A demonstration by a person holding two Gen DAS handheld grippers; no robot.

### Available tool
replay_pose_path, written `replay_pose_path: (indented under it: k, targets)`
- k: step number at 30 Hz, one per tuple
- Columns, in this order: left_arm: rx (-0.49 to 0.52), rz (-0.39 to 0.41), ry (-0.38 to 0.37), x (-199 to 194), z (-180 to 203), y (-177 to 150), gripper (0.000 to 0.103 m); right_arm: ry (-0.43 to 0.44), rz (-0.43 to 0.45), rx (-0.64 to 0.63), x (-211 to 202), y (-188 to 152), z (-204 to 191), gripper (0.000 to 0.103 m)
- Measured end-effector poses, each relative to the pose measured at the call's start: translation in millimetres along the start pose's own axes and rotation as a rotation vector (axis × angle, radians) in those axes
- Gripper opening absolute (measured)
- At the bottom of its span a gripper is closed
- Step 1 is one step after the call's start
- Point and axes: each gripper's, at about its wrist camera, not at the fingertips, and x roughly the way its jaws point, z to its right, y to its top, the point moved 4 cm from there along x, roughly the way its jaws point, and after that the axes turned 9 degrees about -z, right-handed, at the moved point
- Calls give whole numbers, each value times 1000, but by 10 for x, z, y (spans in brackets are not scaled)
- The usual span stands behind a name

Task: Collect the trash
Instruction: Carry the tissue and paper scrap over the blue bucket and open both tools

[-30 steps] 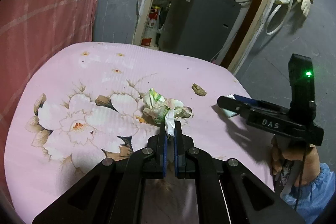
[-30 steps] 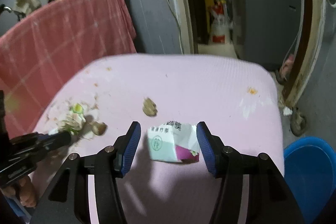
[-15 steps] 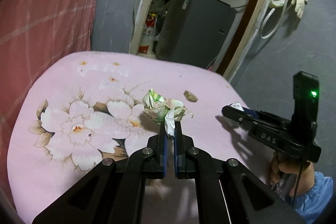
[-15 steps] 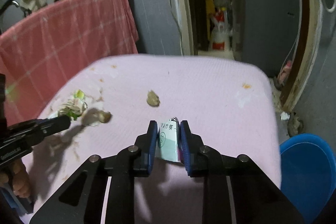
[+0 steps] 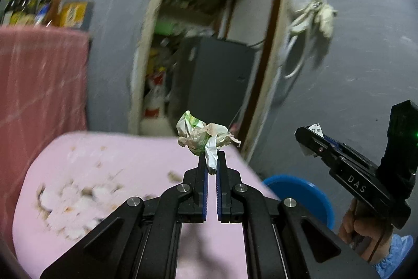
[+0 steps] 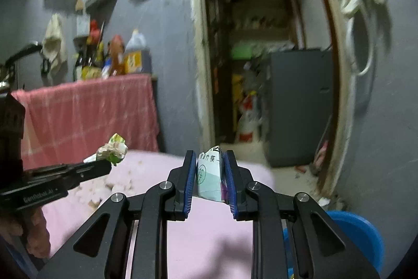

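Crumpled wrapper (image 5: 201, 137) sits pinched at the left hand-held gripper's (image 5: 212, 169) tips; folded paper packet (image 6: 210, 174) stands clamped between the right hand-held gripper's (image 6: 209, 166) pads, both above the pink bench (image 5: 117, 169).

- The left wrist view is taken from just behind the left gripper (image 5: 211, 169), along its jaws and slightly downward, over the pink counter (image 5: 104, 174) toward the doorway (image 5: 209, 43).
- The right wrist view is taken likewise from behind the right gripper (image 6: 209, 171), facing the same doorway (image 6: 248, 56).
- Each gripper is seen from the side in the other's view, at close range.
- The counter, the red cloth (image 6: 86, 117), the grey cabinet (image 5: 222, 80) and the blue bin (image 6: 352, 232) are shared by both views.
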Motion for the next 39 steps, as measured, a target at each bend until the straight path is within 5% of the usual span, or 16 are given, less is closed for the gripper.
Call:
replay_pose_path:
  k: [8,15,27,39]
  targets:
    - [77,64,-91,121,652,163,3,-147,147,41,-600,106,380,20]
    - [112,23,-183,477,1151,192,3,-255,143,114,-773,-16,780,20]
    - [145,-134,-235,1109,1616,-44,3,-336,6,287,-752,-432,1445,22]
    - [99,-376,-226,1755,1646,-456,3,-280,-164,415,-543,-799,1735,24]
